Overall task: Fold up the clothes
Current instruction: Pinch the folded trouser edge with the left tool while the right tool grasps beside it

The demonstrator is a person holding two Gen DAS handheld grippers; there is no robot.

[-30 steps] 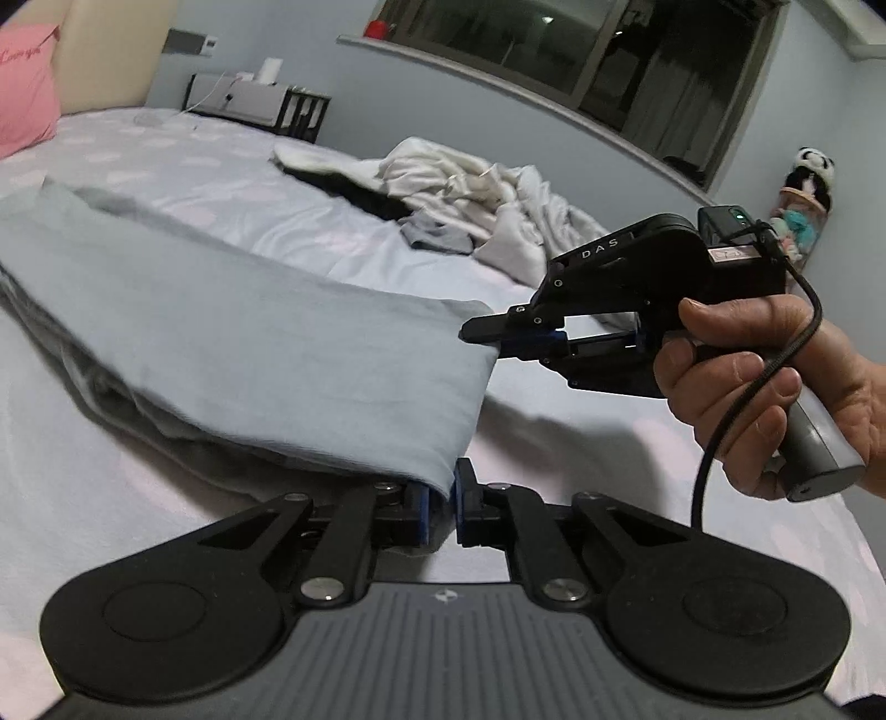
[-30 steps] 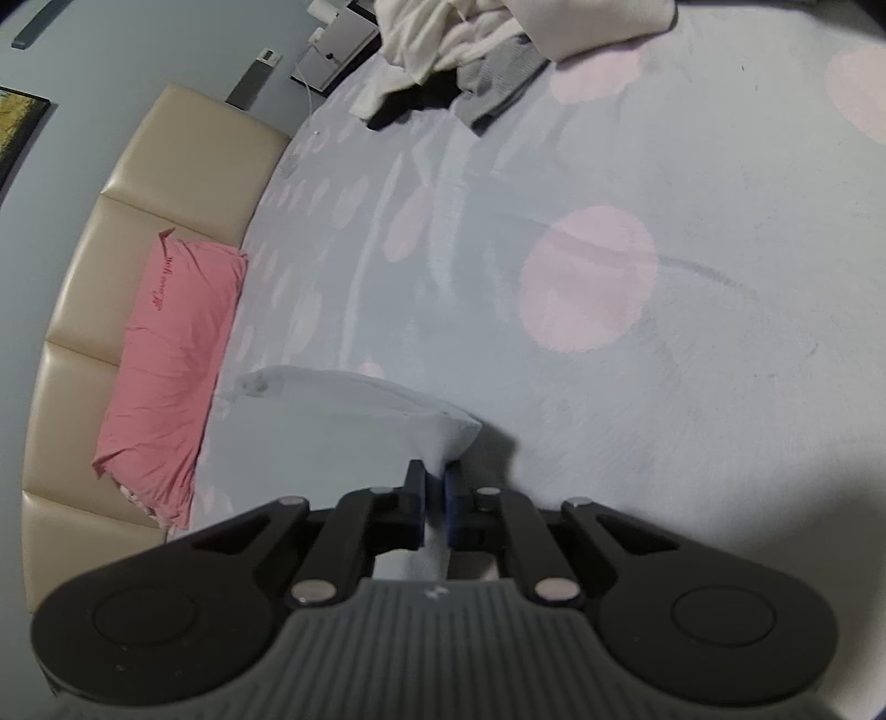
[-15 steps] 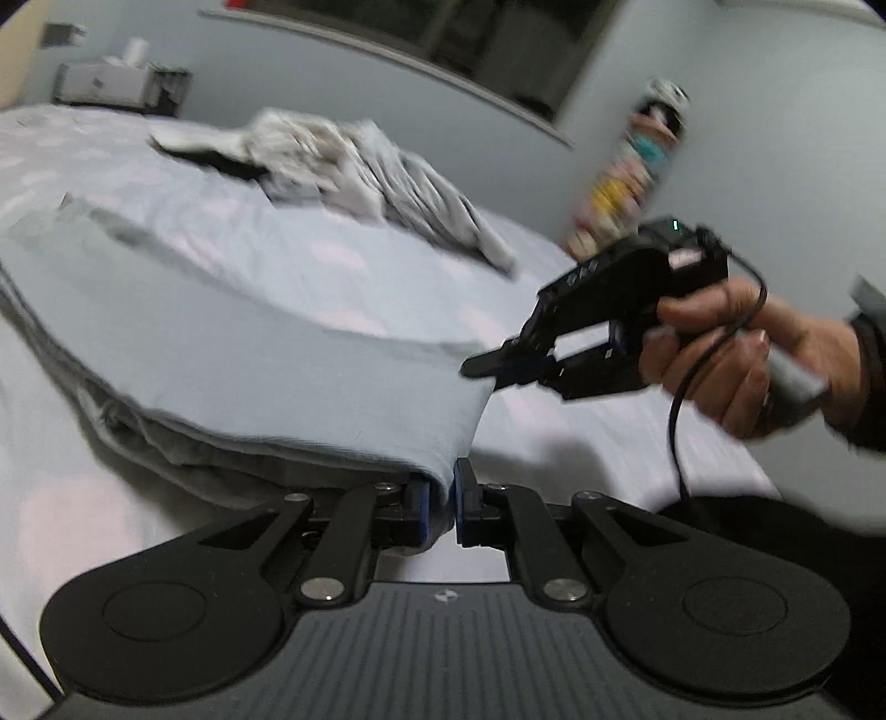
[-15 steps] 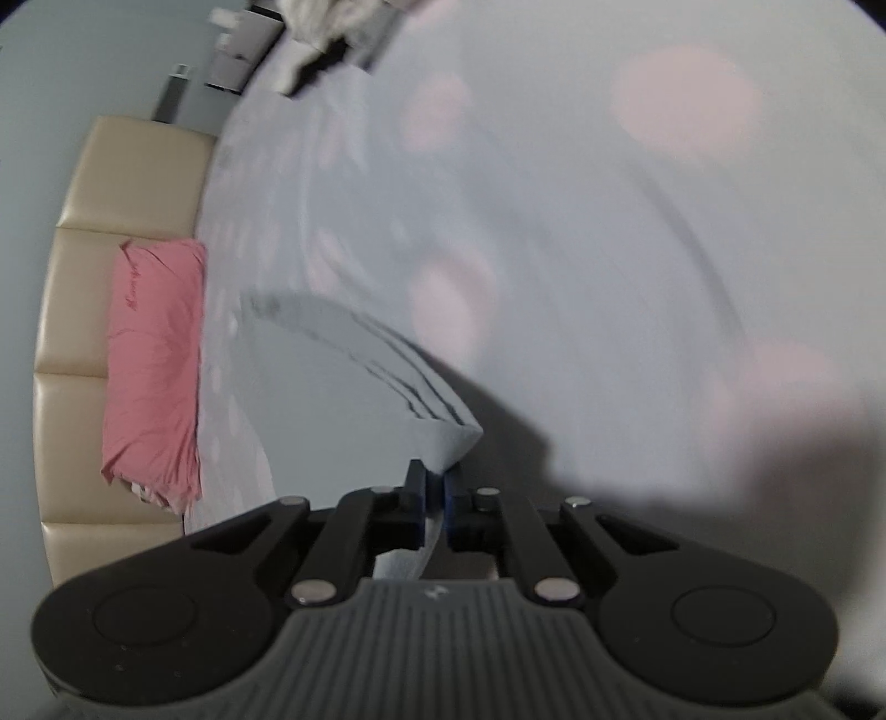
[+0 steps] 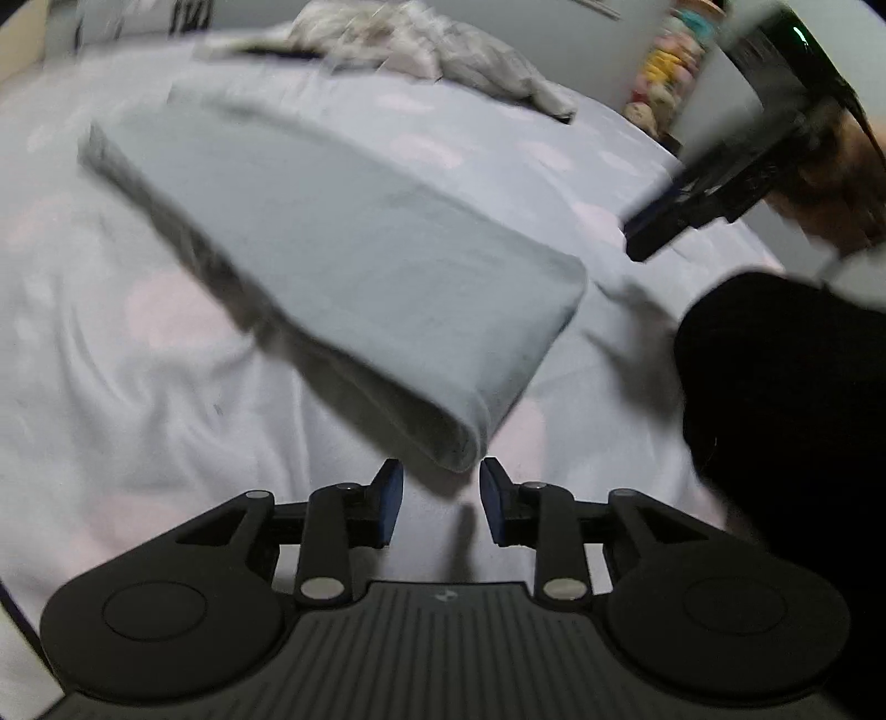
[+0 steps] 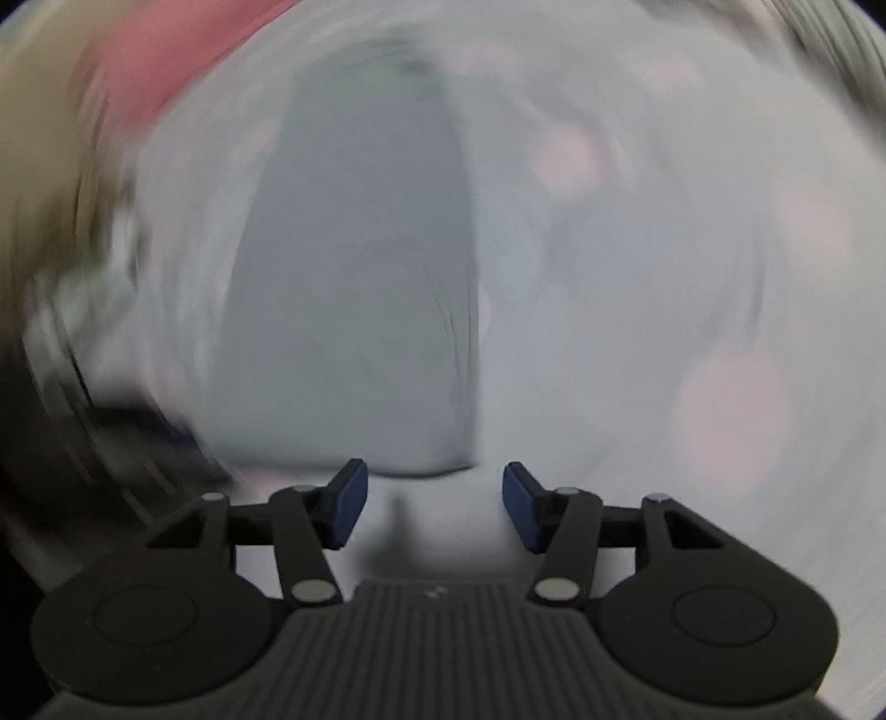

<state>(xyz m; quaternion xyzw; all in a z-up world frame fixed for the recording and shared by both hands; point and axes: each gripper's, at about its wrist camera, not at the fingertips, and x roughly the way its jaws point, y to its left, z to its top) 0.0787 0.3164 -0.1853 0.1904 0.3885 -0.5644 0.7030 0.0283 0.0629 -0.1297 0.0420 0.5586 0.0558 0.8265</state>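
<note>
Grey garment (image 5: 354,243) folded into long strip, mid-frame on bed (image 5: 138,387). Left gripper (image 5: 436,501), right gripper (image 6: 433,501) — both spread wide, holding nothing. Soft, light, floppy — likely best pinched at near corners.

The room is dim, lit evenly from above with a cool grey cast and no glare. In the left wrist view the folded grey garment (image 5: 354,266) throws a soft shadow onto the bed (image 5: 111,387), and the left claw (image 5: 436,501) stays sharp while the pile of clothes (image 5: 421,50) and the right claw (image 5: 637,252) smear with motion. The right wrist view is blurred in swirling streaks; only the right claw (image 6: 433,507) is crisp. Both views bend hard at the edges, with dark corners.
</note>
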